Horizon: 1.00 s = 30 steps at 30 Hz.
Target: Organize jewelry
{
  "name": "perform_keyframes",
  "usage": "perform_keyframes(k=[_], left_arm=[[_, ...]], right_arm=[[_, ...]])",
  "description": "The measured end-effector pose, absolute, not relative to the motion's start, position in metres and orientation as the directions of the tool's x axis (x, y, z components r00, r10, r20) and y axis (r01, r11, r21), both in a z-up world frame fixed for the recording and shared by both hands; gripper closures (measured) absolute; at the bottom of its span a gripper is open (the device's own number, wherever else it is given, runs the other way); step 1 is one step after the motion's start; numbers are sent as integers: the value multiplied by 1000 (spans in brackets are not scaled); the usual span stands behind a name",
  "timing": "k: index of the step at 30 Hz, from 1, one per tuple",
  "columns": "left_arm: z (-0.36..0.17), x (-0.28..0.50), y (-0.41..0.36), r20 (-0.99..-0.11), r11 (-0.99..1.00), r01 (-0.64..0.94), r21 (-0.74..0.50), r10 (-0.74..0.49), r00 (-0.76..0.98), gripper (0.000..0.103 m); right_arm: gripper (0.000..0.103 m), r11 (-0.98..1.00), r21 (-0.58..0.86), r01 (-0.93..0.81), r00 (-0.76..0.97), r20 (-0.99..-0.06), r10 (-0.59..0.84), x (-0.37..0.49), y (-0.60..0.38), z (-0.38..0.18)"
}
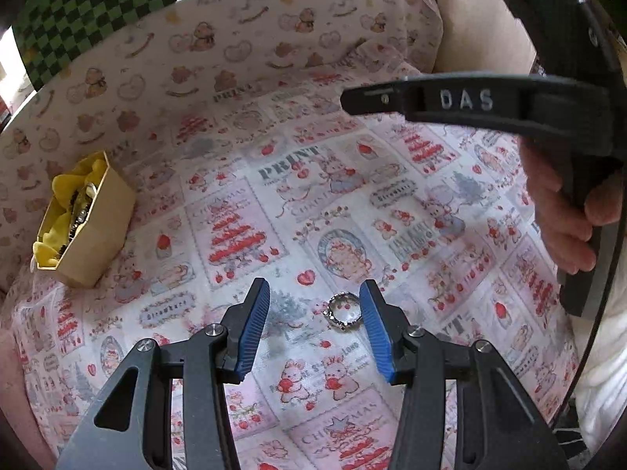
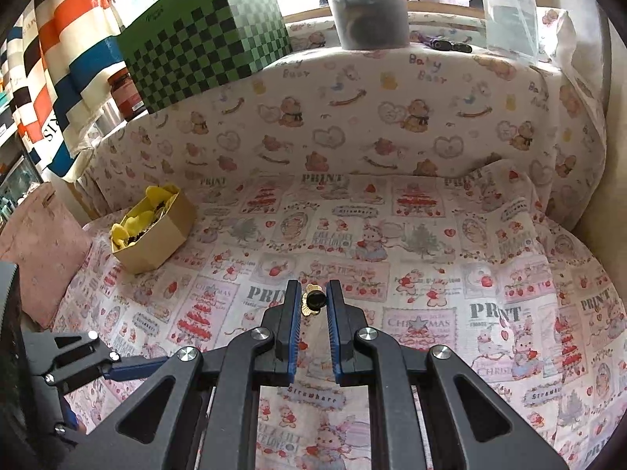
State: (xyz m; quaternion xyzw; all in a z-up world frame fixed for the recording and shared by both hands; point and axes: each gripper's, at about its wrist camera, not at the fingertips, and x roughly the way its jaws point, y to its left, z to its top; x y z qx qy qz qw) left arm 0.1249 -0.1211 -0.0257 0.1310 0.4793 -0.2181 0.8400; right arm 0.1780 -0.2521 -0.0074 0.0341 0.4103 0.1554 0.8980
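Count, positions rel. to cardboard box (image 2: 151,235):
- boxes w/ yellow lining: 1, jewelry pcs inside, no. unreadable.
- silver rings (image 1: 344,310): 1, on cloth, well right of box.
- gold/black earrings (image 2: 313,299): 1, right of box.
- green checkered boxes (image 2: 207,35): 1, behind box.
- grey tubs (image 2: 370,17): 1, behind, further right.

Left wrist view: low, close above the printed cloth (image 1: 313,203), facing forward. Right wrist view: higher, farther back, same direction. Shared: cloth, cardboard box (image 1: 92,227) (image 2: 154,231) (far left), checkered box (image 1: 90,11) (image 2: 207,39).
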Motion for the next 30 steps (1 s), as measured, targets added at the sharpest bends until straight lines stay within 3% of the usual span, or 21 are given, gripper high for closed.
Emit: perform_keyframes(k=[2,3,5,9,13,19,20,21,22,23,30], left_arm=[[-29,127,-121,-867,873,488,13,-234,441,61],[-29,129,-121,-868,868,497,-7,-252,428,80],[-29,135,-116,-872,870,489,-57,-282,400,101],[-27,153,-92,-859,929,368,-44,-223,461,103],[-26,169,-67,-859,949,296,-111,-242,452,103],[-13,167,-62,-835,930,338,-143,-297,464,103],[-11,164,-64,-831,923,353,-152,-313,459,91],[-10,162,-67,-829,916,369,-157,-325,455,62],[-8,159,-71,-825,912,381,-152,-329,459,51],[-6,156,-74,-819,908,397,-134,-327,471,46],[-24,145,-98,-866,897,442,-12,-230,445,50]], right_arm=[[89,949,191,-250,613,-727,308,178,-253,-7],[89,949,191,-249,614,-727,307,178,-253,-7],[89,951,187,-248,618,-725,303,178,-253,-7],[89,950,189,-247,618,-724,305,178,-254,-7],[89,951,186,-247,622,-722,303,176,-253,-6],[89,950,188,-250,624,-719,307,175,-253,-5],[89,950,188,-250,623,-720,306,175,-253,-5],[89,950,187,-251,623,-720,306,175,-253,-5],[89,950,185,-251,623,-721,305,175,-253,-5],[89,951,183,-249,623,-721,302,175,-253,-5],[89,952,170,-254,619,-728,296,175,-250,-7]])
